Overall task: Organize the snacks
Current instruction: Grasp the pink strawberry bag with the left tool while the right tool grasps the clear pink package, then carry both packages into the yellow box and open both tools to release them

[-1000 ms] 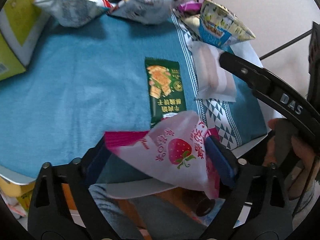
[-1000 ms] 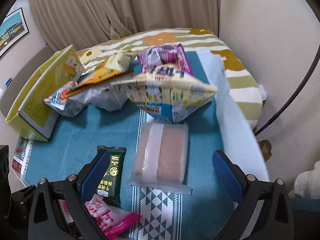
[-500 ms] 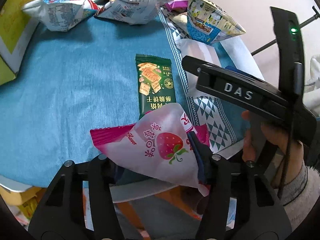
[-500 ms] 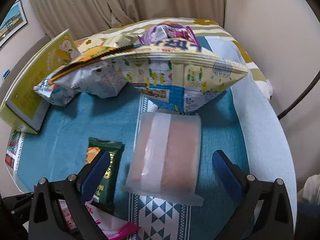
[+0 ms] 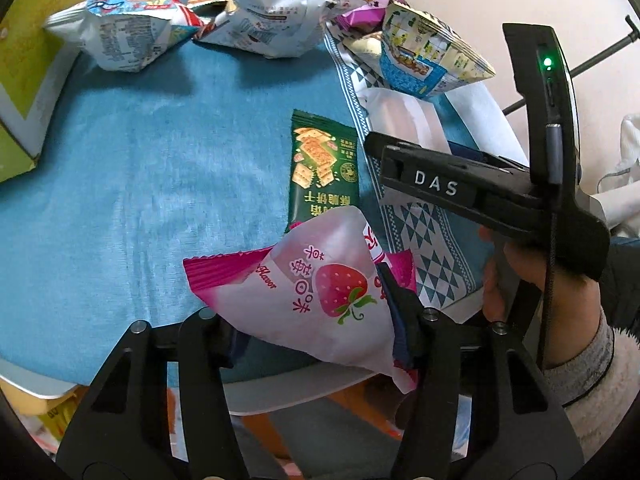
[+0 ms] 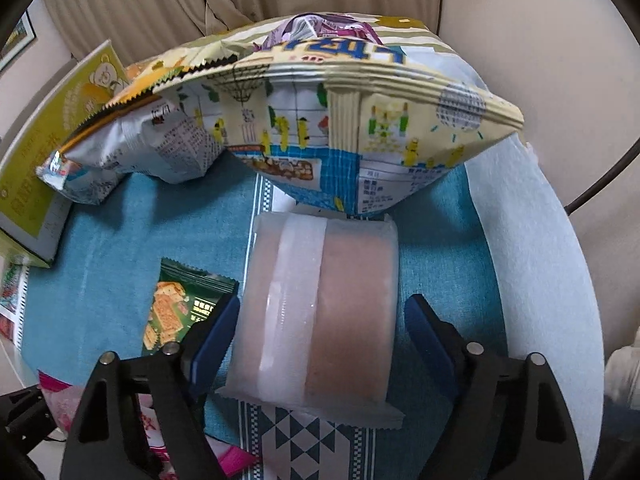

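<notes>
Our left tool (image 5: 316, 312) is clamped on the strawberry packet (image 5: 320, 296) at the counter's near edge. Our right tool (image 6: 320, 332) stands open astride the pink wafer pack (image 6: 320, 304), whose long axis runs straight ahead between the fingers.

In your right wrist view, the clear-wrapped snack pack (image 6: 320, 312) lies centre frame on the cloth (image 6: 132, 232), between your right gripper's (image 6: 320, 340) fingers. The cracker packet (image 6: 176, 308) lies just left of it, and the chip bag (image 6: 340, 128) sits just above.
</notes>
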Available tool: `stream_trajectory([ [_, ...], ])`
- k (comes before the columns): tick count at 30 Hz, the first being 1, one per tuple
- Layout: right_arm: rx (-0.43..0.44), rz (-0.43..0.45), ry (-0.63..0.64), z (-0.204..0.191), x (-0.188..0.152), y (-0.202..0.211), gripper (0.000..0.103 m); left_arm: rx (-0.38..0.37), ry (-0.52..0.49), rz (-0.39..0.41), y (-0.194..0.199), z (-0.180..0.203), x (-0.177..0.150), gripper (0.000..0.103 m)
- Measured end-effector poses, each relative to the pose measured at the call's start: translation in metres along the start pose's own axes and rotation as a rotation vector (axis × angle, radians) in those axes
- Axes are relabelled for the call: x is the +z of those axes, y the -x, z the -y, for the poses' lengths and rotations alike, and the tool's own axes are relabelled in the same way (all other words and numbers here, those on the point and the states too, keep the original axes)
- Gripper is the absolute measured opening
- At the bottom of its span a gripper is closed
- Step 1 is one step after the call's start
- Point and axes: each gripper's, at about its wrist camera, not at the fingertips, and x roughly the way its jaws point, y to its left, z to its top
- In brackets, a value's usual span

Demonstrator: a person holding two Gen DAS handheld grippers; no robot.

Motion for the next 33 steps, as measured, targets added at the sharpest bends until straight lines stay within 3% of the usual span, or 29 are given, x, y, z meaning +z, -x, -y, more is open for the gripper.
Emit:
stream_trajectory([
  [3,-0.033,0.006,0.044,-0.008,-0.001,0.000,0.062,0.003,0.006,0.006,0.005,-0.004,-0.002,0.051],
  [6,-0.033,0.011,0.036,-0.009,-0.003,0.002,0.060,0.006,0.008,0.017,0.015,-0.007,-0.006,0.051],
  [19,0.011,0.067,-0.001,-0.007,-0.002,0.046,0.059,0.022,-0.002,0.086,0.070,-0.016,-0.004,0.051],
  [27,0.034,0.142,0.018,-0.029,0.011,0.098,0.059,0.039,0.002,0.212,0.132,-0.028,0.015,0.051],
  [33,0.080,0.219,0.071,-0.073,0.037,0.136,0.059,0.082,0.024,0.320,0.186,-0.058,0.039,0.051],
])
